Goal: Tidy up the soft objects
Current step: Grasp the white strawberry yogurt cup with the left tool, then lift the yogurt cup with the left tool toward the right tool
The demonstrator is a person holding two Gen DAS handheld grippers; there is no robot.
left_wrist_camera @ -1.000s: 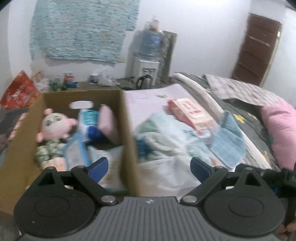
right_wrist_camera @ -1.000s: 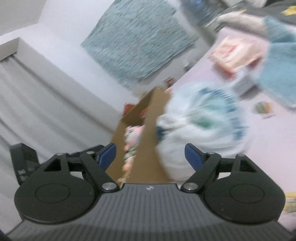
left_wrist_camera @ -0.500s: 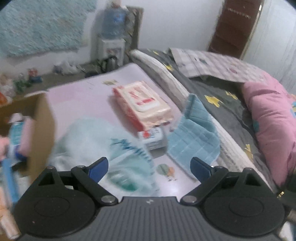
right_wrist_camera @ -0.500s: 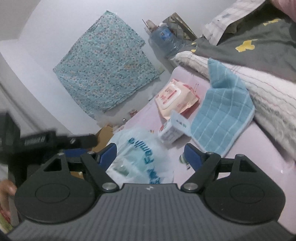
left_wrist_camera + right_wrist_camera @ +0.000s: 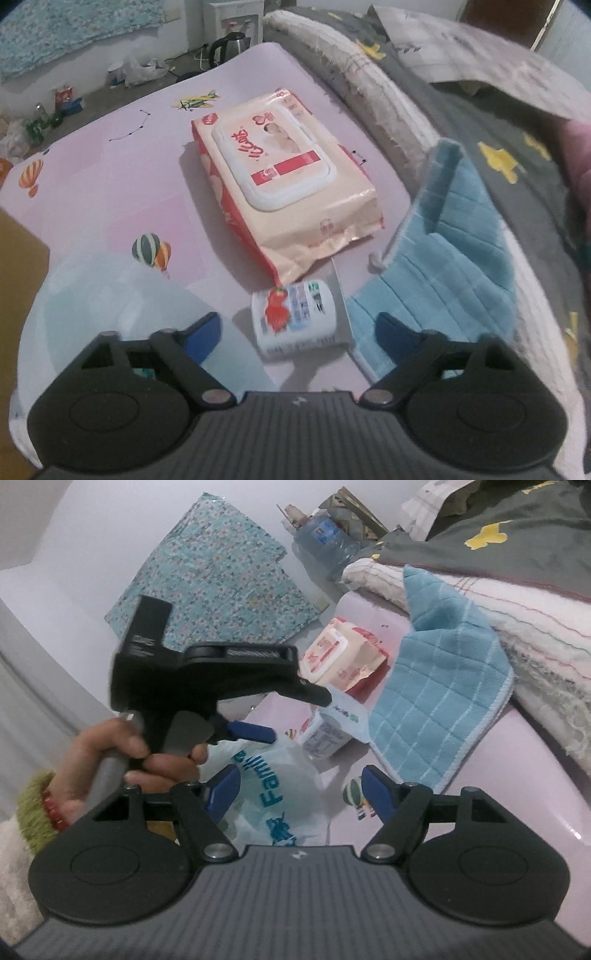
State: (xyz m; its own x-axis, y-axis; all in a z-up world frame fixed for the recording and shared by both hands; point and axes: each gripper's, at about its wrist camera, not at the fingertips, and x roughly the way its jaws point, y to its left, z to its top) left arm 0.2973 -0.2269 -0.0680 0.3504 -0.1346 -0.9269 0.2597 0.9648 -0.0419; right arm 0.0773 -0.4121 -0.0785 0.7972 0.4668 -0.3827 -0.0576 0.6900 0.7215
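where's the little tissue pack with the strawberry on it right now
In the left wrist view the small tissue pack lies on the pink mat, just in front of the open jaws, between the wet wipes pack and the blue towel.

Each gripper, left (image 5: pixel 297 334) and right (image 5: pixel 299 792), has a ribbed grey body, 2 black round housings, black linkage arms with silver pivot screws, and 2 blue finger pads (image 5: pixel 375 792). The left hand (image 5: pixel 122 760) shows bare skin, a red bracelet (image 5: pixel 51 812), a fuzzy green cuff and a cream sleeve.
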